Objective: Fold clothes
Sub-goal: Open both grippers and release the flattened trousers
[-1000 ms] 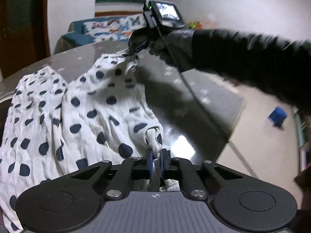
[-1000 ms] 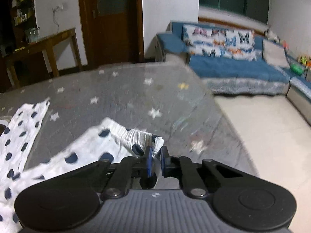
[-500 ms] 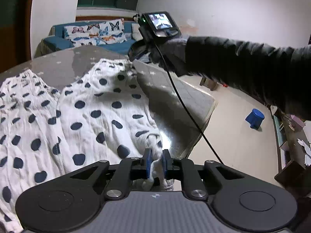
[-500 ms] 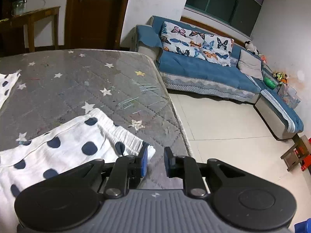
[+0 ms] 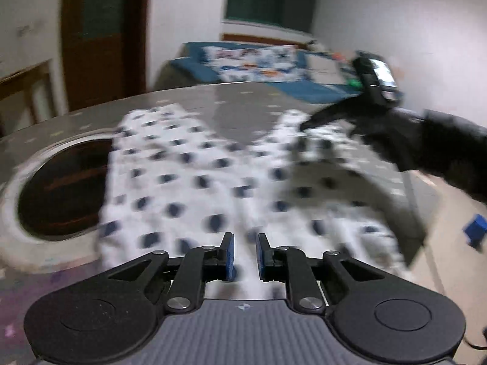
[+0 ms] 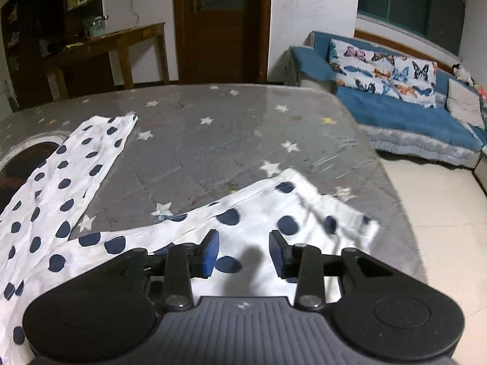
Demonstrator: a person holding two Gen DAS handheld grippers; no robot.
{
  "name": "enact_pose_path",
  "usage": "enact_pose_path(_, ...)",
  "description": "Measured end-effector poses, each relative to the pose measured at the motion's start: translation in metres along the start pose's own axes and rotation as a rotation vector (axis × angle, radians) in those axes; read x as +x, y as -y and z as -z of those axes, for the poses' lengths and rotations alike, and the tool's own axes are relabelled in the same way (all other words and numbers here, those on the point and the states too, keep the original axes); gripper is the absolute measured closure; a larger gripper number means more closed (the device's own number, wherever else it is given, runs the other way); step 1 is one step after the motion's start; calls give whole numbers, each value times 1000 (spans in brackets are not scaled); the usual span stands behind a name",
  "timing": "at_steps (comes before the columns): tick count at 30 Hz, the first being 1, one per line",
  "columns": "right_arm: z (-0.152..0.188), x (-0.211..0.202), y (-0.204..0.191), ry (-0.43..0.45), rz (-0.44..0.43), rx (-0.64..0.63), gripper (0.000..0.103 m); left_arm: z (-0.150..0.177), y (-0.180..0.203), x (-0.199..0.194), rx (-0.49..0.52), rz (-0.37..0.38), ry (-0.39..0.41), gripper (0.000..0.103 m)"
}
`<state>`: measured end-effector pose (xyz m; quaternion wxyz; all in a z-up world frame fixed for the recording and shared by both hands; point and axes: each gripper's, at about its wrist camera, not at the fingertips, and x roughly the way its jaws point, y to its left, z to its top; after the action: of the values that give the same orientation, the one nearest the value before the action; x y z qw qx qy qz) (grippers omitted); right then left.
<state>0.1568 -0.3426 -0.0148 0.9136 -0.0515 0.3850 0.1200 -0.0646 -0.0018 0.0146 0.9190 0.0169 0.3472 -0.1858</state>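
White cotton trousers point(image 6: 258, 222) with navy dots are lying spread on the grey star-patterned counter point(image 6: 213, 140), both legs toward the sofa point(image 6: 395, 115). The left gripper point(image 5: 242, 252) and right gripper point(image 6: 244, 254) are hovering above them, fingers parted, gripping nothing.

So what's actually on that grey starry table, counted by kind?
Polka-dot garment: 1
Round hole in the table: 1
Grippers over it: 2, left gripper and right gripper, both open
Total: 4
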Motion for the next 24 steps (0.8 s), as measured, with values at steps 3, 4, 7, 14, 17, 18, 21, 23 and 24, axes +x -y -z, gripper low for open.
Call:
enact_pose_path(3,1,12,0,-4,-1,11,63,4,-18,4,-33,-51,-23,86)
enact_pose_path(4,2,13,1,3,-4,17,62,7,-23,5,-43,-63,-31,86)
enact_pose_path(7,3,15,3,14,1,19,61,13,-36,10,-68,-95,-57,87)
enact_pose_path(14,0,21,18,29,50,46,55,18,-42,9,-73,-120,-69,85)
enact_pose_path(17,1,14,20,27,54,51,55,18,-43,7,-70,-127,-65,84)
enact_pose_path(18,3,9,18,29,46,39,55,18,-43,6,-70,-130,-64,84)
enact_pose_path(21,9,-9,10,32,5,-1,55,18,-43,3,-67,-137,-61,84)
enact_pose_path(23,14,-24,2,35,-41,-34,55,18,-42,1,-59,-137,-56,84)
enact_pose_path(24,18,-31,-3,35,-66,-49,55,18,-40,0,-52,-136,-51,84)
